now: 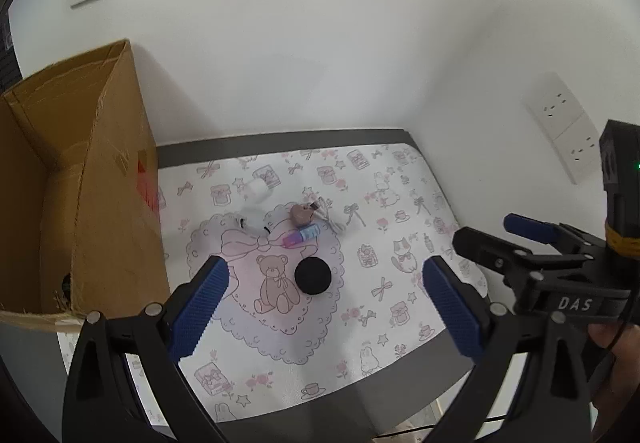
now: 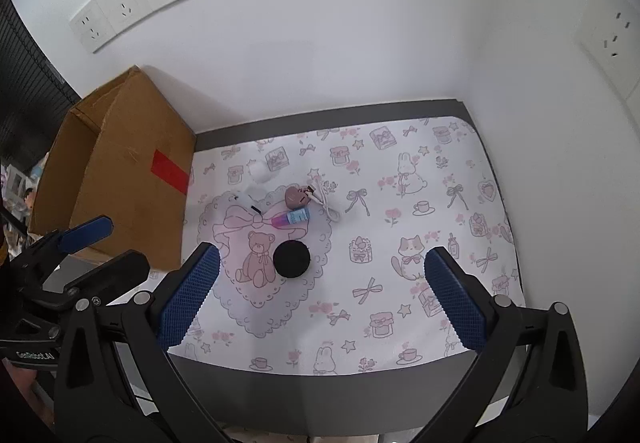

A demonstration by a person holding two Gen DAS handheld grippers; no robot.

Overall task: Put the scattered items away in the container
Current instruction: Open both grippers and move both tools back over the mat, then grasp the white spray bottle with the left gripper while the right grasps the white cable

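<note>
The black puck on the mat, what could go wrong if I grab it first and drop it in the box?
1. The black puck looks low and round, so open fingers may slide off it.
2. The pink tube and heart charm lie close behind; overshooting could scatter them.
3. The box has tall walls; a low carry might hit one.

The right gripper (image 2: 320,295) hangs wide open over the patterned mat (image 2: 400,243); a black round puck (image 2: 291,259) (matte, lid-like) lies just ahead, a cardboard box (image 2: 120,179) far left.
</note>
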